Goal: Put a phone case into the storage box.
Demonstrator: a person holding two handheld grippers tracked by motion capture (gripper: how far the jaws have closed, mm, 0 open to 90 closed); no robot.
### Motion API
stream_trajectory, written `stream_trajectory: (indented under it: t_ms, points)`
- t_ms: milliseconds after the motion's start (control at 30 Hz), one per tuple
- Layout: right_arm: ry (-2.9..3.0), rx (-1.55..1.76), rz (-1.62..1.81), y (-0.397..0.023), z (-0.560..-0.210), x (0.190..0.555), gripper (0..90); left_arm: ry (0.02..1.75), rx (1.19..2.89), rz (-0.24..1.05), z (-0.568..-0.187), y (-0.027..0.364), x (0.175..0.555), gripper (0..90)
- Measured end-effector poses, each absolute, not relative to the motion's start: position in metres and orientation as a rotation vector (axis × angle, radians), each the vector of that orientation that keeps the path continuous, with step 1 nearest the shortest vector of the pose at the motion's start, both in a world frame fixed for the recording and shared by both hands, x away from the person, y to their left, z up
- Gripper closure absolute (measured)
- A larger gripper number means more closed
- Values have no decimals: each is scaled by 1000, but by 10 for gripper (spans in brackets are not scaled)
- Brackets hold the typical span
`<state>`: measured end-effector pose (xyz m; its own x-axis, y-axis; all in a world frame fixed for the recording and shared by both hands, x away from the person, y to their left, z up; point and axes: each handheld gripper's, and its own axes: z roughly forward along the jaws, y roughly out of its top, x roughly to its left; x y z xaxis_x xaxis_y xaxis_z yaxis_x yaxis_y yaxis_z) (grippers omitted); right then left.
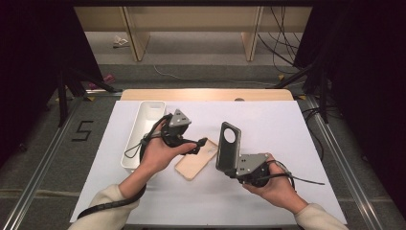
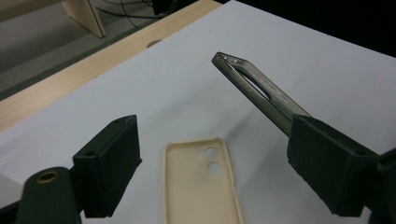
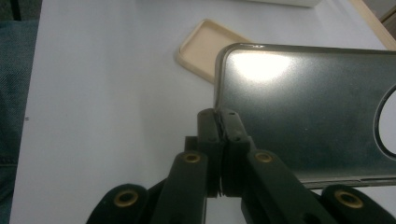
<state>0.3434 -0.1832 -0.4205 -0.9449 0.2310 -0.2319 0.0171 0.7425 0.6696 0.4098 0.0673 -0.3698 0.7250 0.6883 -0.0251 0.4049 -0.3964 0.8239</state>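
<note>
The right gripper [image 1: 229, 165] clenches the dark phone case [image 1: 228, 145] upright at centre frame. The left gripper [image 1: 201, 143], jaws apart and empty, hovers over the beige phone case [image 1: 195, 164] lying flat; next it likely must grasp a case.

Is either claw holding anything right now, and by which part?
The right claw pinches the dark phone case by a thin edge near one corner. The left claw holds nothing, open above the beige case.

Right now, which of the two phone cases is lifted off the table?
The dark grey phone case. The right gripper is shut on its edge and holds it upright above the table, while the beige phone case lies flat on the white table, hollow side up.
</note>
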Motion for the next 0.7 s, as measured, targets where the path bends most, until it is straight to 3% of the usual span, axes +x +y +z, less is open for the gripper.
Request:
stream_trajectory:
  t_ms: [333,700]
  points:
    - [2654,147,974,-174,-424,342,894,933,2080,295,-369,31,442,271]
    - [2651,119,943,-168,-423,340,894,1051,2087,174,-378,21,460,455]
